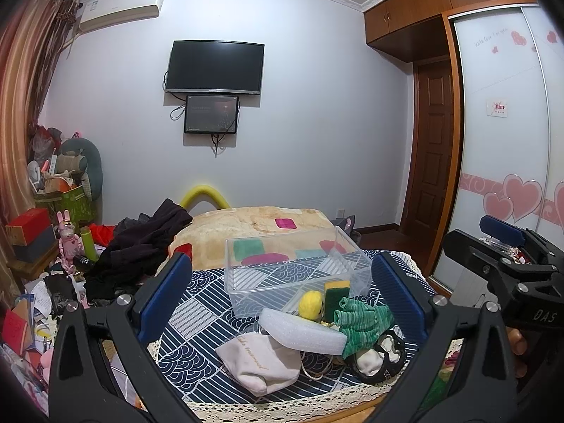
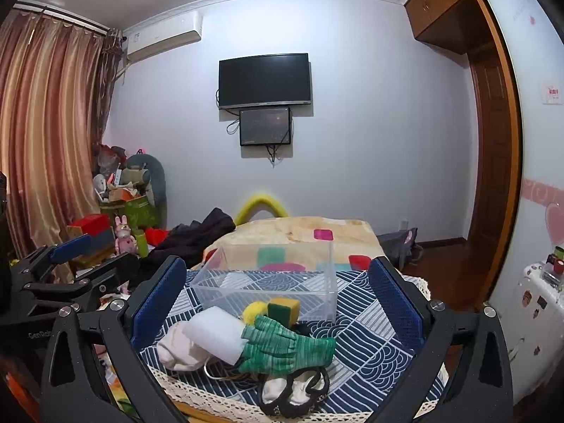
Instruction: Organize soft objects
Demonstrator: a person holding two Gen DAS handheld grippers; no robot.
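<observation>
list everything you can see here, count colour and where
clear plastic bin: 1, transparent, on the patterned cloth, behind the pile
green knit glove: 1, green, front of the pile
white foam block: 1, white, left of the glove
cream pouch: 1, off-white, under the foam block
scrub sponge: 1, yellow and green, against the bin's front wall
yellow ball: 1, yellow, left of the sponge
black-trimmed slippers: apparently 2, cream and black, nearest the cloth's edge
patterned cloth: 1, navy and white, under everything
blanket: 1, beige with coloured patches, behind the bin
television: 1, black, on the wall
left tool: 1, black with blue pads, open
right tool: 1, black with blue pads, open
</observation>
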